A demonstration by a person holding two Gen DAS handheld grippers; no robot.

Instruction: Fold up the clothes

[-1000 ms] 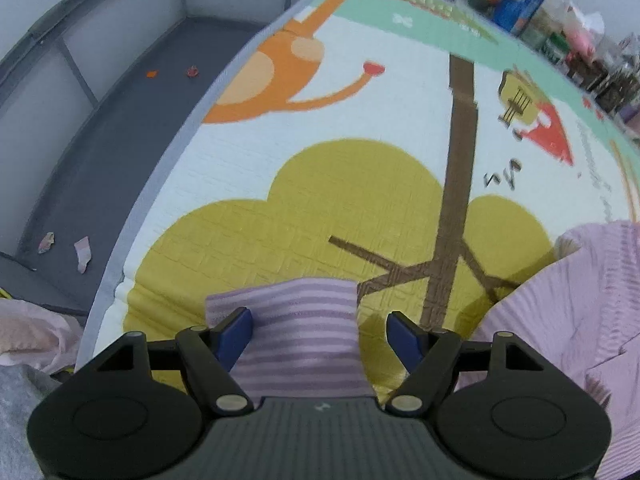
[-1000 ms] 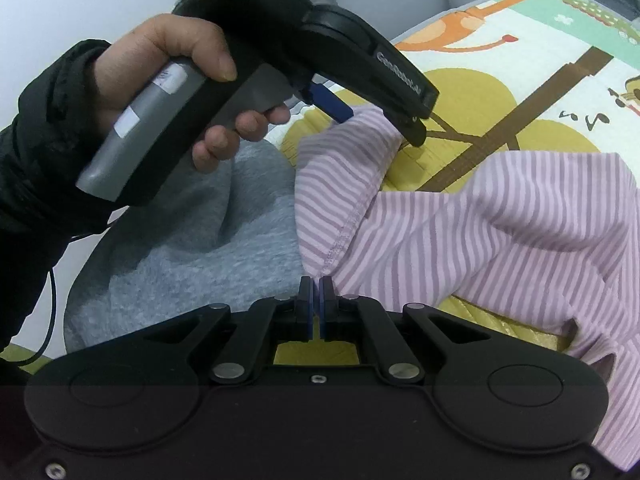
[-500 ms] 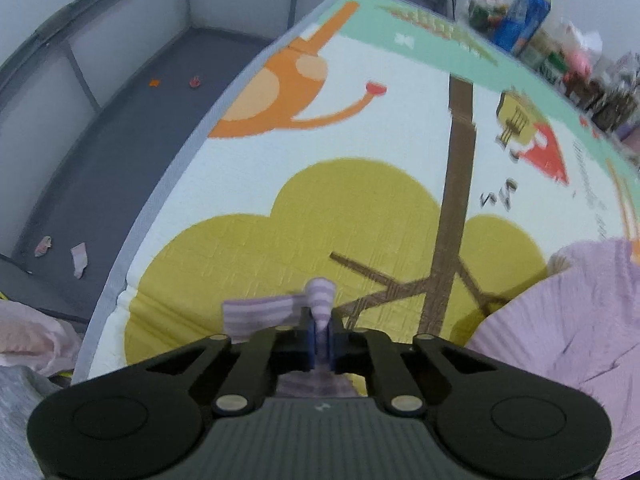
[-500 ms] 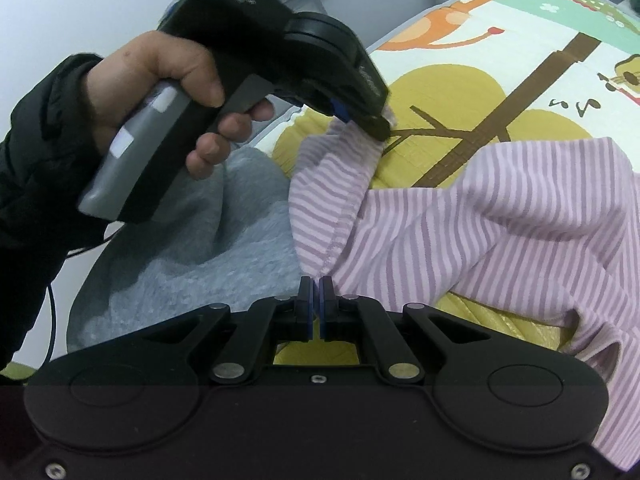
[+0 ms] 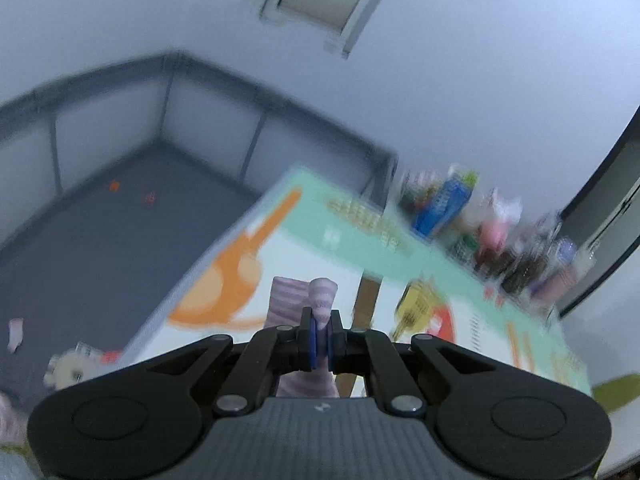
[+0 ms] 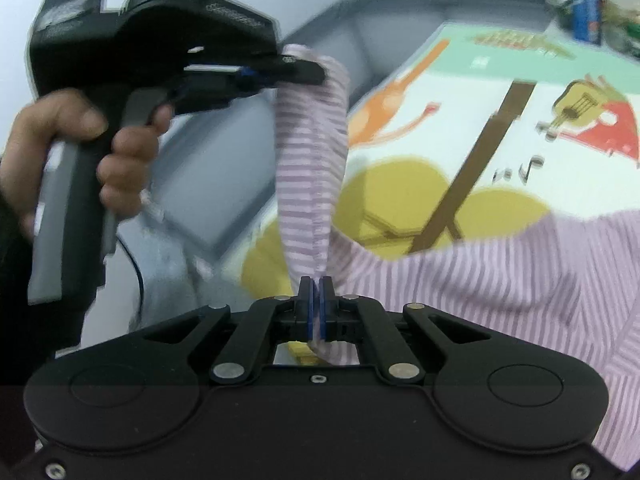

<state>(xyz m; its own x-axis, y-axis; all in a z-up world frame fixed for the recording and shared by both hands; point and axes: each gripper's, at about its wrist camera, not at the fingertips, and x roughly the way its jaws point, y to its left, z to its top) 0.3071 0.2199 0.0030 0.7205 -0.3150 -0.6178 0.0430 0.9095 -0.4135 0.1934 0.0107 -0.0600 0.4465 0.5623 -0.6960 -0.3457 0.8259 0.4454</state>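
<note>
A pink and purple striped garment (image 6: 500,280) is lifted off the colourful play mat (image 6: 480,120). My left gripper (image 5: 320,338) is shut on one edge of the striped garment (image 5: 304,300), raised high and tilted up. In the right wrist view the left gripper (image 6: 308,70) holds that edge at upper left. My right gripper (image 6: 317,306) is shut on the same hem lower down. A strip of cloth (image 6: 308,168) hangs between the two grippers. The rest of the garment spreads to the right.
A grey playpen fence (image 5: 168,120) surrounds a dark floor (image 5: 100,240) left of the mat. Bottles and packets (image 5: 480,220) crowd the mat's far right edge. A grey garment (image 6: 168,264) lies at the left, below the hand.
My left gripper closed on the garment's edge, then rose and tilted upward. My right gripper kept its grip and lifted too, so the hem now hangs between them above the mat.
</note>
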